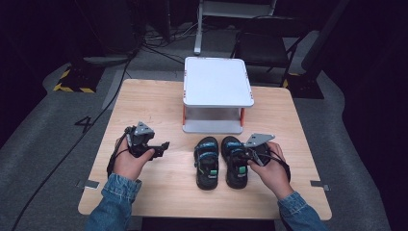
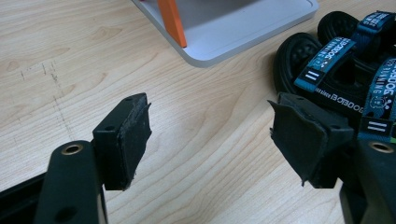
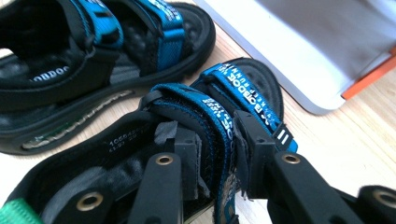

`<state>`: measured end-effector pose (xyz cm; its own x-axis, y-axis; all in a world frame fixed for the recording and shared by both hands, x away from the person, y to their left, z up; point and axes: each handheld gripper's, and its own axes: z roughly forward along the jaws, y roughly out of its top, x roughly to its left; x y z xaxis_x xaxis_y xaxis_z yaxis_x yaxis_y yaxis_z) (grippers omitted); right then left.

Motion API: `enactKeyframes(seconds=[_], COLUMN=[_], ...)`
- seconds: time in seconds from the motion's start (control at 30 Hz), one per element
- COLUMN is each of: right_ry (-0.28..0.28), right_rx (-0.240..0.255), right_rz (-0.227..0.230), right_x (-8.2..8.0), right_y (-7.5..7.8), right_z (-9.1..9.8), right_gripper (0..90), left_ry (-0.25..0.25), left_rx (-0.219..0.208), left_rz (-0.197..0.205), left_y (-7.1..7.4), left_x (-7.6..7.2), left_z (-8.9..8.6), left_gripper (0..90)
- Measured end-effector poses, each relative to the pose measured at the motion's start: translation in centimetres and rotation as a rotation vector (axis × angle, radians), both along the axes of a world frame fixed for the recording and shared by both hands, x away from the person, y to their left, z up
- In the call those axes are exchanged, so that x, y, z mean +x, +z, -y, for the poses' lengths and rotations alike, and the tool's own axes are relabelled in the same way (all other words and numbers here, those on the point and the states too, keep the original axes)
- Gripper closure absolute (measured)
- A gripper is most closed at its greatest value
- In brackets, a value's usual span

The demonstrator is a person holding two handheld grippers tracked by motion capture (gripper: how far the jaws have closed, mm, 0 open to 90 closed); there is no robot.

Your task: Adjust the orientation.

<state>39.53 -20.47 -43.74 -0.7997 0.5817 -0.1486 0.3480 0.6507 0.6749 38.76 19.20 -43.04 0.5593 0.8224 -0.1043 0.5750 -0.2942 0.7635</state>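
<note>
My right gripper (image 3: 217, 154) fingers pinch the blue strap of the right black rubber sandal (image 1: 236, 163), just in front of the white two-tier shelf (image 1: 217, 82) on the desk (image 1: 154, 101). Left gripper (image 2: 210, 135) fingers spread, empty.

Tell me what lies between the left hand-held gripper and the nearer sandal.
In the high view, only bare wooden table separates the left hand-held gripper from the left sandal.

The left gripper (image 2: 210, 135) holds its two black jaws wide apart above the wooden table (image 2: 70, 56), with nothing between them. Beyond the right-hand jaw lie black sandals (image 2: 336, 70) with blue straps; a white shelf (image 2: 233, 28) with an orange post (image 2: 172, 21) stands farther off.
</note>
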Motion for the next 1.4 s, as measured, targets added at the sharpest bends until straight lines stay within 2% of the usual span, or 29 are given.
enactKeyframes(seconds=[0.2, 0.4, 0.47, 0.6, 0.63, 0.7, 0.73, 0.77, 0.8, 0.83, 0.9, 0.97, 1.03, 1.07, 1.1, 1.17, 1.2, 1.27, 1.3, 1.4], right_ry=[0.0, -0.032, -0.044, -0.059, -0.049, -0.038, -0.039, -0.039, -0.048, -0.048, -0.064, -0.075, -0.094, -0.111, -0.111, -0.109, -0.107, -0.103, -0.104, -0.107], right_rx=[0.036, 0.069, 0.08, 0.062, 0.043, 0.047, 0.05, 0.05, 0.066, 0.066, 0.097, 0.113, 0.157, 0.242, 0.242, 0.315, 0.326, 0.315, 0.286, 0.256], right_rz=[-0.009, 0.007, 0.003, 0.003, -0.006, -0.015, -0.046, -0.046, -0.064, -0.064, -0.102, -0.115, -0.127, -0.179, -0.179, -0.251, -0.276, -0.324, -0.346, -0.349], right_x=[0.0, 0.4, 0.5, 0.5, 0.6, 0.5, 0.4, 0.4, 0.2, 0.2, -0.2, -0.7, -1.2, -1.9, -1.9, -2.4, -2.6, -2.7, -2.6, -2.3], right_y=[-0.1, -0.3, -0.3, -0.7, -0.9, -1.0, -0.9, -0.9, -0.5, -0.5, 0.3, 1.1, 2.0, 2.8, 2.8, 3.1, 3.1, 2.7, 2.1, 1.4], right_z=[-0.7, -1.5, -1.7, -2.1, -2.2, -2.2, -2.0, -2.0, -1.6, -1.6, -1.0, -0.4, 0.2, 0.5, 0.5, 0.2, -0.2, -1.4, -2.2, -2.8], right_gripper=[73.2, 73.1, 73.0, 71.4, 69.1, 67.9, 60.5, 60.5, 51.5, 51.5, 41.5, 43.6, 49.8, 52.2, 52.2, 52.6, 52.7, 52.7, 52.6, 51.5], left_ry=[-0.007, 0.015, 0.02, 0.024, 0.025, 0.023, 0.021, 0.022, 0.025, 0.022, 0.024, 0.023, 0.022, 0.023, 0.021, 0.022, 0.023, 0.027, 0.032, 0.046], left_rx=[0.013, 0.007, 0.007, 0.007, 0.009, 0.004, 0.002, 0.0, -0.001, 0.0, -0.008, -0.006, -0.006, -0.007, -0.007, -0.005, 0.001, -0.001, -0.004, 0.002], left_rz=[-0.006, -0.014, -0.006, -0.008, -0.005, -0.006, -0.006, -0.007, -0.005, -0.004, -0.005, 0.0, 0.001, 0.0, -0.006, -0.004, -0.003, -0.005, -0.005, -0.005], left_y=[-0.1, -0.4, -0.4, -0.3, -0.3, -0.3, -0.2, -0.2, -0.2, -0.2, -0.1, 0.0, 0.0, -0.1, -0.1, -0.2, -0.2, -0.2, -0.2, -0.3], left_x=[-0.2, -0.7, -0.7, -1.0, -1.0, -1.1, -1.1, -1.1, -1.1, -1.0, -0.9, -0.9, -0.8, -0.9, -0.9, -1.0, -1.1, -1.4, -1.6, -2.0], left_z=[0.1, -0.5, -0.8, -1.0, -1.0, -1.0, -1.1, -1.1, -1.1, -1.2, -1.2, -1.3, -1.2, -1.2, -1.2, -1.2, -1.3, -1.5, -1.5, -2.1], left_gripper=[28.4, 28.4, 28.5, 28.5, 28.5, 28.5, 28.5, 28.5, 28.5, 28.5, 28.4, 28.5, 28.5, 28.4, 28.4, 28.5, 28.5, 28.5, 28.5, 28.5])
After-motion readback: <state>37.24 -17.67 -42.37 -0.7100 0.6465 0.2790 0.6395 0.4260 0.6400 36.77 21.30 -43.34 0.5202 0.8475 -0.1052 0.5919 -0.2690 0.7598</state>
